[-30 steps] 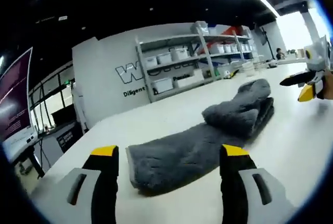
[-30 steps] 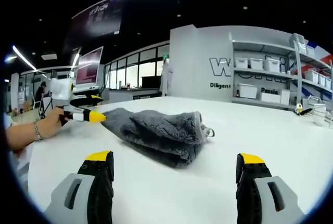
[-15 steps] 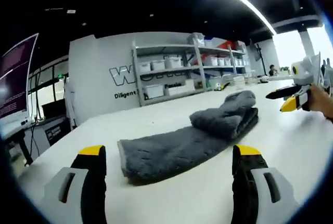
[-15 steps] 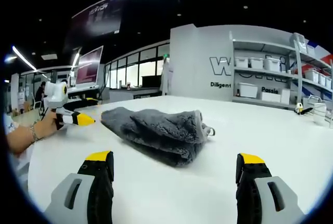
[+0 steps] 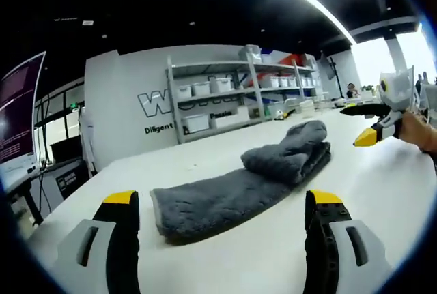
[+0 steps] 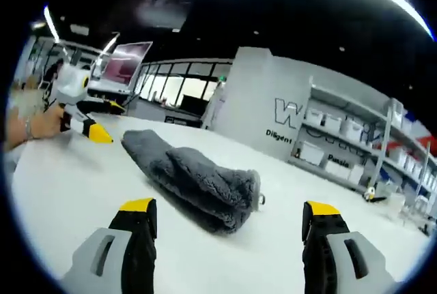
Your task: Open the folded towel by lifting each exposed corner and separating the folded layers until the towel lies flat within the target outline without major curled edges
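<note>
Hovering apart beside towel [image 5: 239, 188]: both grippers, jaws spread.

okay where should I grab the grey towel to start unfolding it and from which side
Probably the bunched, folded-over end of the grey towel, at its top layer's edge by the small loop. It faces the right hand-held gripper, whose jaws stand open. That end is thick and raised off the white table; the other end lies thin and flat.
</note>
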